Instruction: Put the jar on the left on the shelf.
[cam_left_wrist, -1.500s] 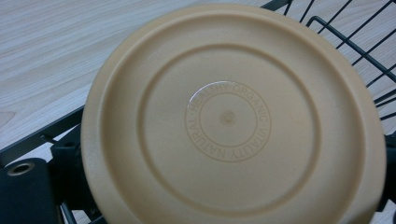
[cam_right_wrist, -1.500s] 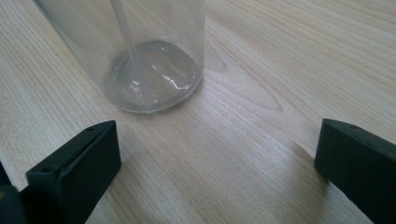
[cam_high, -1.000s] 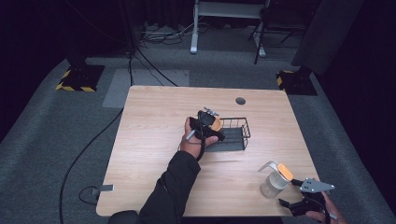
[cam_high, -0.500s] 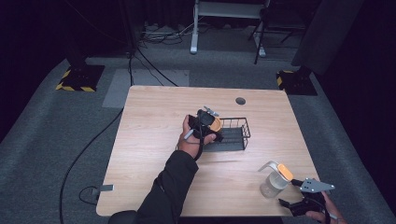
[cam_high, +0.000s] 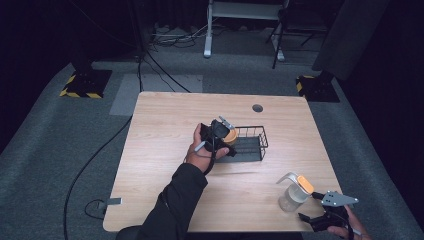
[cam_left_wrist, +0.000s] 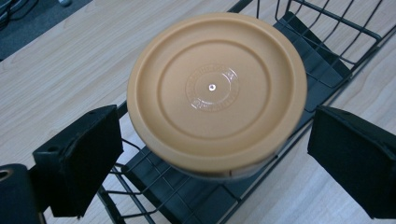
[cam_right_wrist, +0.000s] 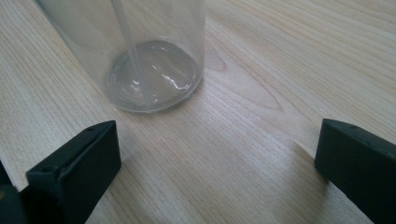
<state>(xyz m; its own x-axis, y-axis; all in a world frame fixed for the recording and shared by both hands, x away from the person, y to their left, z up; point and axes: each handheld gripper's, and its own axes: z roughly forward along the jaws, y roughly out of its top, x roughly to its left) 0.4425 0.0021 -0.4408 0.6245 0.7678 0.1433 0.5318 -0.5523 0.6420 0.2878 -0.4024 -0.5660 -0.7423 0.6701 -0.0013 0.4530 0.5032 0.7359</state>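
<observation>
A round orange-lidded container (cam_left_wrist: 217, 88) sits at the near end of a black wire basket (cam_left_wrist: 327, 25). My left gripper (cam_left_wrist: 217, 151) is open around it, one jaw on each side, with a gap between each jaw and the lid. From the high view this gripper (cam_high: 220, 139) is at the left end of the basket (cam_high: 252, 145). A clear bottle (cam_right_wrist: 149, 56) with an orange cap (cam_high: 304, 184) stands on the table just ahead and left of my right gripper (cam_right_wrist: 219, 156). That gripper is open and holds nothing, and it sits at the front right edge (cam_high: 327, 215).
The wooden table (cam_high: 165, 130) has a small round hole (cam_high: 257, 108) near its back edge. Its left half is bare wood. A cable (cam_high: 95, 160) runs across the grey floor on the left, and a desk frame (cam_high: 235, 20) stands behind the table.
</observation>
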